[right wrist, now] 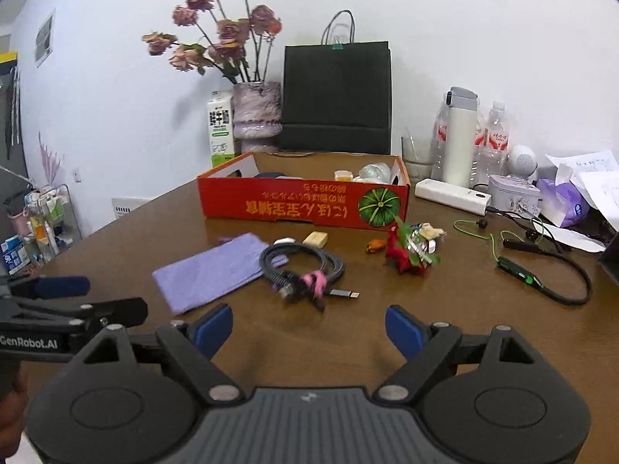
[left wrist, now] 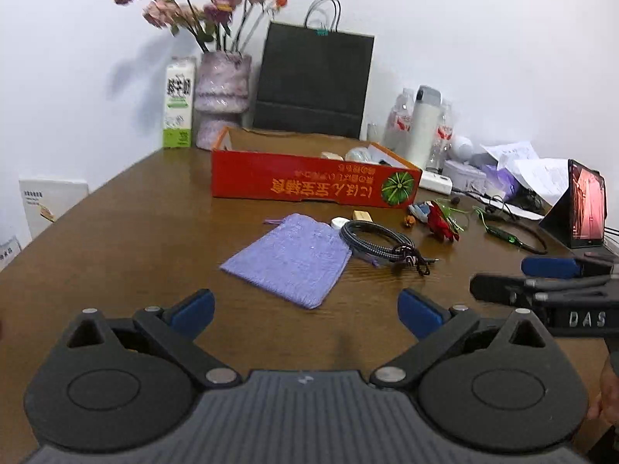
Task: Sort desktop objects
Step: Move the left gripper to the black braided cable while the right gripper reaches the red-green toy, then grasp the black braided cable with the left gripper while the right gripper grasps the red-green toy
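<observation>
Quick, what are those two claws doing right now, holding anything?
Left claw: open, holding nothing, above the wooden table.
Right claw: open, holding nothing.

Ahead of the tongs: one purple cloth (left wrist: pixel 288 257), one coiled cable (left wrist: pixel 381 241), one red box (left wrist: pixel 313 178). Farther back: one vase (right wrist: pixel 257 116), one black bag (right wrist: pixel 336 96), two clear bottles (right wrist: pixel 493 137).

On the worktop (right wrist: pixel 445 348) a box (right wrist: pixel 305 203) stands in the middle, with a bag (right wrist: pixel 336 96) behind it and a vase (right wrist: pixel 257 116) and a carton (right wrist: pixel 221 133) behind it to the left. In front of the box lies a cloth pouch (right wrist: pixel 211 270), and a coiled cable (right wrist: pixel 301 266) partly rests on its right edge. Right of the cable lies an earphone cord (right wrist: pixel 541 274). Bottles (right wrist: pixel 495 135) stand right of the box.
</observation>
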`<state>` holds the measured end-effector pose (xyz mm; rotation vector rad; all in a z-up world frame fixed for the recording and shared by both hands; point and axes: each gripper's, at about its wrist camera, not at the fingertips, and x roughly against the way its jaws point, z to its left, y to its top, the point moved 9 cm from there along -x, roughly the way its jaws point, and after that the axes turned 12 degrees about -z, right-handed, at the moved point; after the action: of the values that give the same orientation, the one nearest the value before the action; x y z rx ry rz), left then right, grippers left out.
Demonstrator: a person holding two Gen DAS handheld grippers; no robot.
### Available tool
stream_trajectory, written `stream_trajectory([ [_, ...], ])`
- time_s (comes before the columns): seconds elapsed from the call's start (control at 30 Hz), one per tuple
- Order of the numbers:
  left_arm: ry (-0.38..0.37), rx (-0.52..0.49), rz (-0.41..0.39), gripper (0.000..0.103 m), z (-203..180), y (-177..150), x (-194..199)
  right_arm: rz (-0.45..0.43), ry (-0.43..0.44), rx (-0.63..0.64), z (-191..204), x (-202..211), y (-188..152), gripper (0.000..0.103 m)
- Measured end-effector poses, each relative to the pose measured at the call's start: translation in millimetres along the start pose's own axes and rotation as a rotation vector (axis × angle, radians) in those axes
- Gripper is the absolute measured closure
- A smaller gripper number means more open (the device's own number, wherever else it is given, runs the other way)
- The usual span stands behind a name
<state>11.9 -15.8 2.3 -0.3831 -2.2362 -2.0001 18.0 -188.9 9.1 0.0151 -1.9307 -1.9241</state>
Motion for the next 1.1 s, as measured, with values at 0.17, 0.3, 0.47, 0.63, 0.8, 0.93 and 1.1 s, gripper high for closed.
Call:
stream_trajectory([
  [0.17,0.006,-0.016,-0.007,0.000,-3.7,-1.7,15.5,0.008,0.001,0.013,6.1,14.1,-14.4,0.017],
  [0.3,0.000,-0.031,0.005,0.000,-7.6,-3.5,16.2,0.008,0.000,-0.004,5.4,21.0,-19.9,0.017],
  [0.47,-0.003,-0.044,0.039,0.002,-11.2,-5.7,4.5,0.001,-0.030,-0.010,-7.4,17.5,-14.1,0.017],
  [0.63,-0.004,-0.076,0.046,0.022,-22.3,14.2,-39.6,0.008,-0.089,-0.007,-40.4,-12.8,3.7,0.024],
  [0.8,-0.102,-0.093,0.092,0.037,-47.5,31.7,-114.6,0.030,-0.124,-0.082,-82.7,-69.6,22.7,0.035],
  [0.93,-0.051,-0.122,0.214,0.063,-53.0,21.6,-172.2,0.067,-0.166,-0.110,-108.2,-114.4,27.3,0.039],
  [1.1,-0.080,-0.163,0.271,0.068,-61.1,9.8,-195.8,0.099,-0.173,-0.135,-124.5,-159.9,25.7,0.040],
])
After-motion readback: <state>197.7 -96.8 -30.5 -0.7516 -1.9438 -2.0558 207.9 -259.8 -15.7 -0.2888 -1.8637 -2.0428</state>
